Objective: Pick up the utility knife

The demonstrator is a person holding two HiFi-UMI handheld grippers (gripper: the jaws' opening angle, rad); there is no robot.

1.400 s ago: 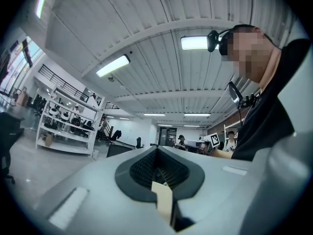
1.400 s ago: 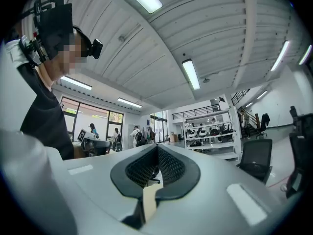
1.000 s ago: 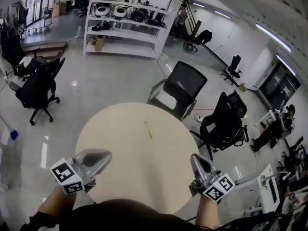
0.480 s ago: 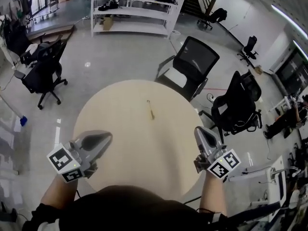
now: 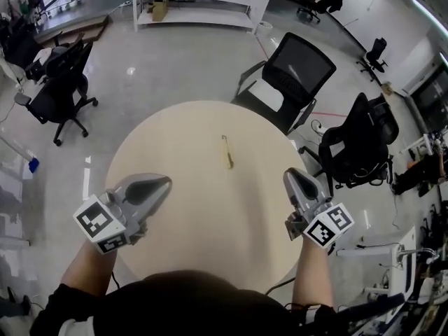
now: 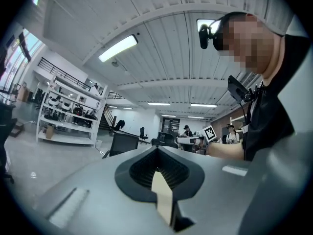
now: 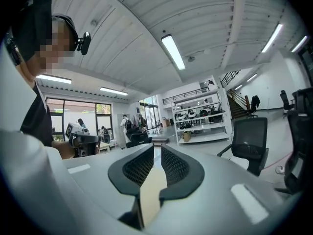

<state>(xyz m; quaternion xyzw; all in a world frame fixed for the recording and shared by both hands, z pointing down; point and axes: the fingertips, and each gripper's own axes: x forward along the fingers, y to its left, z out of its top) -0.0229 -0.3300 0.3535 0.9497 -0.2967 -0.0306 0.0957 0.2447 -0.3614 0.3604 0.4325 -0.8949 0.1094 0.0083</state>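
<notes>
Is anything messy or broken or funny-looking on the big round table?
No, nothing stands out. The slim yellowish utility knife lies flat by itself near the middle of the round beige table, with nothing spilled or tipped around it.

Open workshop hall. Glossy grey floor [image 5: 175, 68]. Pale round table [image 5: 196, 215] mid-room. Black office chair [image 5: 297, 68] just beyond it, second black chair [image 5: 357, 142] to its right, third black chair [image 5: 59, 82] far left. White shelving unit [image 5: 203, 5] at back. Ceiling strip lights [image 7: 173, 51]. Staircase [image 7: 238, 109]. Tall windows [image 7: 68, 112].

Utility knife [image 5: 226, 151] at ctr of table [image 5: 175, 166].
</notes>
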